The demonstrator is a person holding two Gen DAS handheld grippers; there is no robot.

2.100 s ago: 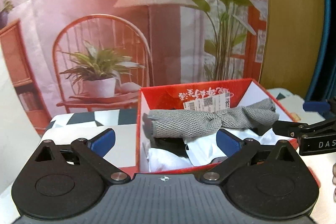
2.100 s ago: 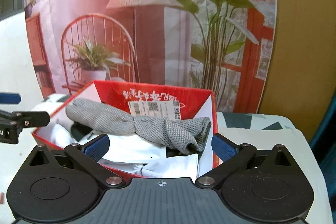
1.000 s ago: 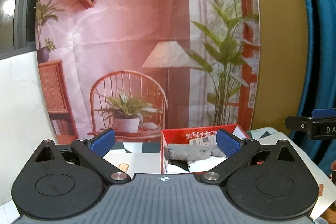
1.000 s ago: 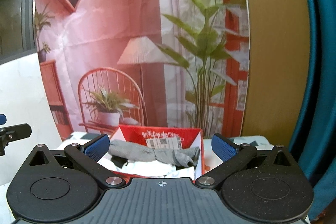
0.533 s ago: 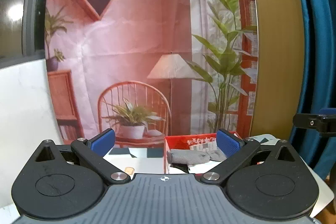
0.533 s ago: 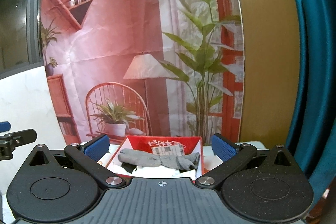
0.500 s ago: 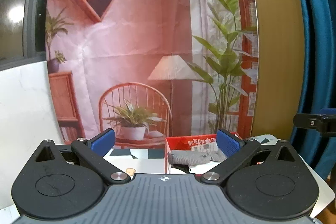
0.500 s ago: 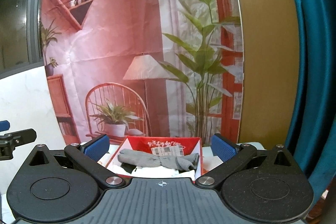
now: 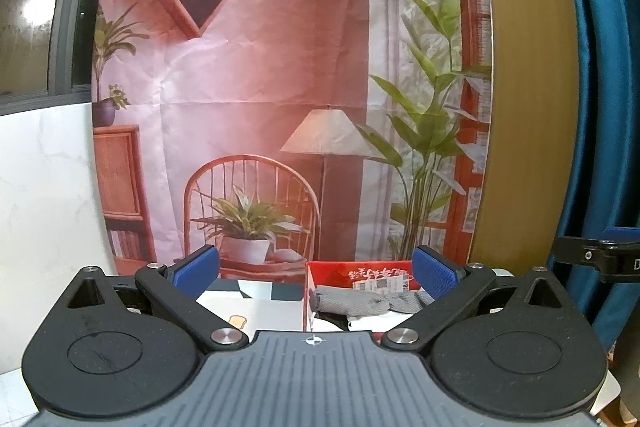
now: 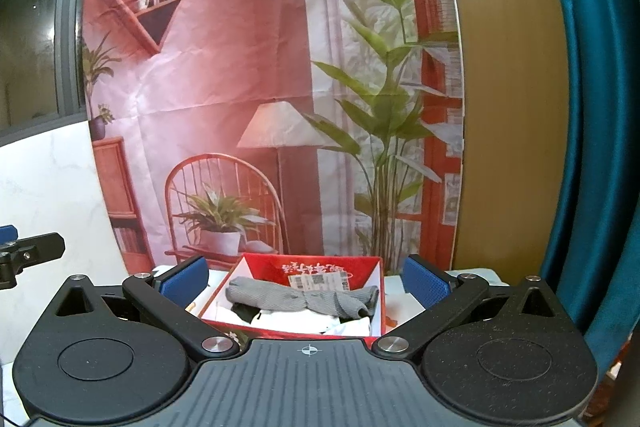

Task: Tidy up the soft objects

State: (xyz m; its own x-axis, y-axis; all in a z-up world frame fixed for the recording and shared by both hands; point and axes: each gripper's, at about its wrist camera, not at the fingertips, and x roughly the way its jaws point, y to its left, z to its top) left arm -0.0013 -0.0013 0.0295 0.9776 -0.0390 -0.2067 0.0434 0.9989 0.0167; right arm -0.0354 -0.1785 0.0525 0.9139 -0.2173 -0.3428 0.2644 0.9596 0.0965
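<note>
Left wrist view: left gripper (image 9: pixel 315 271) held well back from the worktop (image 9: pixel 256 307), fingers (image 9: pixel 434 274) spread wide with nothing between them. Red box (image 9: pixel 360 269) at about 1 o'clock from the view's centre, partly behind the right-hand finger. Grey sock (image 9: pixel 360 301) draped across the top of the box's contents, white cloth (image 9: pixel 362 323) under it. Printed backdrop (image 9: pixel 280 67) with chair, lamp and plants behind the box. Tip of the right gripper just visible at 3 o'clock, by the blue curtain (image 9: pixel 592 67).

Right wrist view: right gripper (image 10: pixel 304 281) also raised and well apart from the box (image 10: pixel 332 265), fingers (image 10: pixel 423 283) wide and holding nothing. Box sitting low at 6 o'clock, framed between the two finger pads. Sock (image 10: pixel 304 297) lying lengthwise across the box from 9 to 3 o'clock, twisted near its middle, resting on white cloth (image 10: pixel 304 321) and something dark beneath; right end drooping toward the box's near right corner. Left gripper's tip showing at 9 o'clock.

Judged from this: soft things appear gathered in the box, so likely a pull-away or a check of the result. If tidying further, best to come down level over the box, close on the sock's twisted middle where the fabric bunches, and avoid snagging the white cloth or nudging the light cardboard walls.
</note>
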